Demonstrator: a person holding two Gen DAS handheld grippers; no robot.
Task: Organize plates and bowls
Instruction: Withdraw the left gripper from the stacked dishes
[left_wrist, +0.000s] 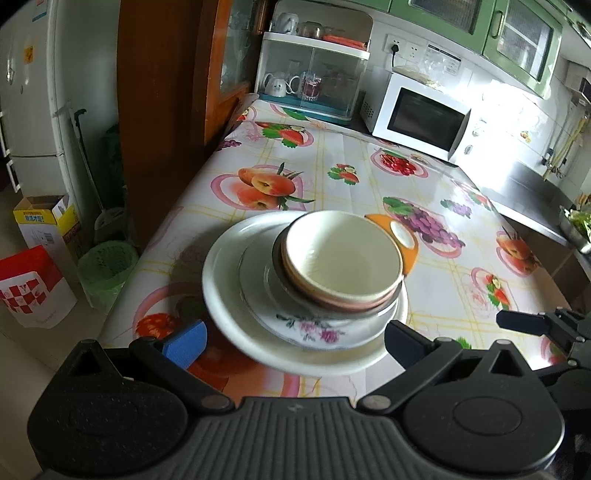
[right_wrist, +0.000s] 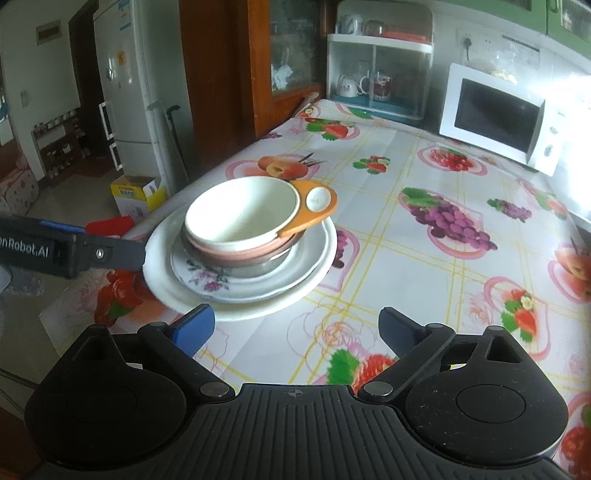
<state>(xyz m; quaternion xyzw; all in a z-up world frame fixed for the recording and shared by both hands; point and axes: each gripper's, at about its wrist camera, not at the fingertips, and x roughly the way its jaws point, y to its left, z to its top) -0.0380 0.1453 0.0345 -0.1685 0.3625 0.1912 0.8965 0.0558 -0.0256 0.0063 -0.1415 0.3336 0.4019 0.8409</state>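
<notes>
Nearest, left gripper (left_wrist: 293, 343), jaws spread wide, nothing between the pads, near rim of the large white plate (left_wrist: 229, 314) lying just ahead between the blue fingertips (left_wrist: 188, 341). To the right, right gripper (right_wrist: 295, 330), jaws likewise wide and empty, over bare fruit-print tablecloth (right_wrist: 424, 266); stack of dishes ahead and left of it, near its left finger, not touched as far as can be told.

On the large white plate, a smaller floral plate (left_wrist: 314, 330); on that, nested bowls: dark steel-looking bowl (left_wrist: 279, 273) lowest, pink bowl (right_wrist: 236, 254) above, cream bowl (left_wrist: 343, 254) on top, tilted slightly. Orange dish with a white well (right_wrist: 317, 206) wedged at the far-right edge of the bowls, resting against them. Whole stack near the table's left edge.

Beyond, open tablecloth with nothing in the way. At the far end, white microwave (left_wrist: 417, 118) to the right and a clear cup cabinet with mugs (left_wrist: 310, 77) to the left, wooden cupboard (left_wrist: 166, 92) beside it. On the floor left of the table: green basket (left_wrist: 105, 273), red-and-white bag (left_wrist: 31, 291), cardboard box (left_wrist: 48, 225), refrigerator (left_wrist: 33, 92) farther off. Far right, steel counter (left_wrist: 532, 192) holding a bowl of greens (left_wrist: 578, 225).
</notes>
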